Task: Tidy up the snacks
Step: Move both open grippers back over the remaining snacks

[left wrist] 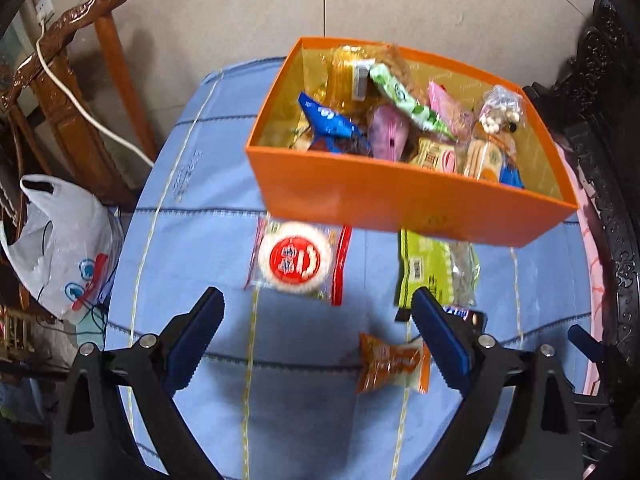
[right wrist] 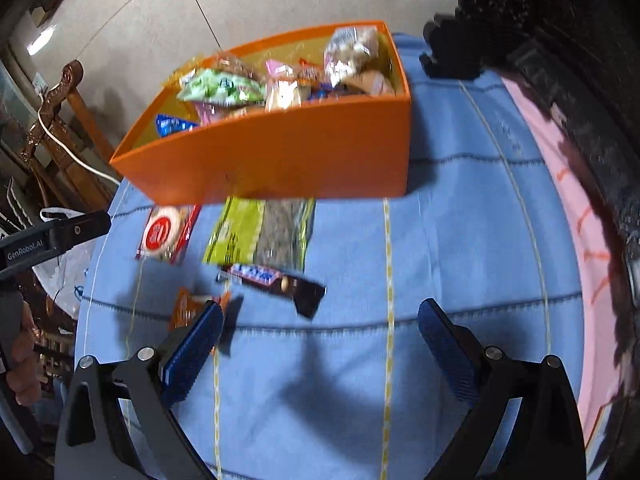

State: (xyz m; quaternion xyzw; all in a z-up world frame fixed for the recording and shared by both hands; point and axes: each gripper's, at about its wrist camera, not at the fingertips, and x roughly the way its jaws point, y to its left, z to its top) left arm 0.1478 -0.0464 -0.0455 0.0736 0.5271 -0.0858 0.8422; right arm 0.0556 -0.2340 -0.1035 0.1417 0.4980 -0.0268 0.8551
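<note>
An orange box (left wrist: 400,200) (right wrist: 280,160) full of wrapped snacks stands at the far side of a blue cloth. In front of it lie a round white cracker pack with a red label (left wrist: 296,258) (right wrist: 164,236), a green packet (left wrist: 432,268) (right wrist: 256,236), a dark chocolate bar (right wrist: 272,280) and a small orange-wrapped snack (left wrist: 392,362) (right wrist: 186,306). My left gripper (left wrist: 316,340) is open and empty above the cloth, the orange snack between its fingers. My right gripper (right wrist: 320,344) is open and empty, nearer than the chocolate bar.
A wooden chair (left wrist: 80,92) with a white cable and a white plastic bag (left wrist: 64,240) stand left of the table. Dark carved furniture (left wrist: 608,160) and a pink cloth edge (right wrist: 568,240) border the right side. The left gripper's body (right wrist: 48,236) shows at the left of the right wrist view.
</note>
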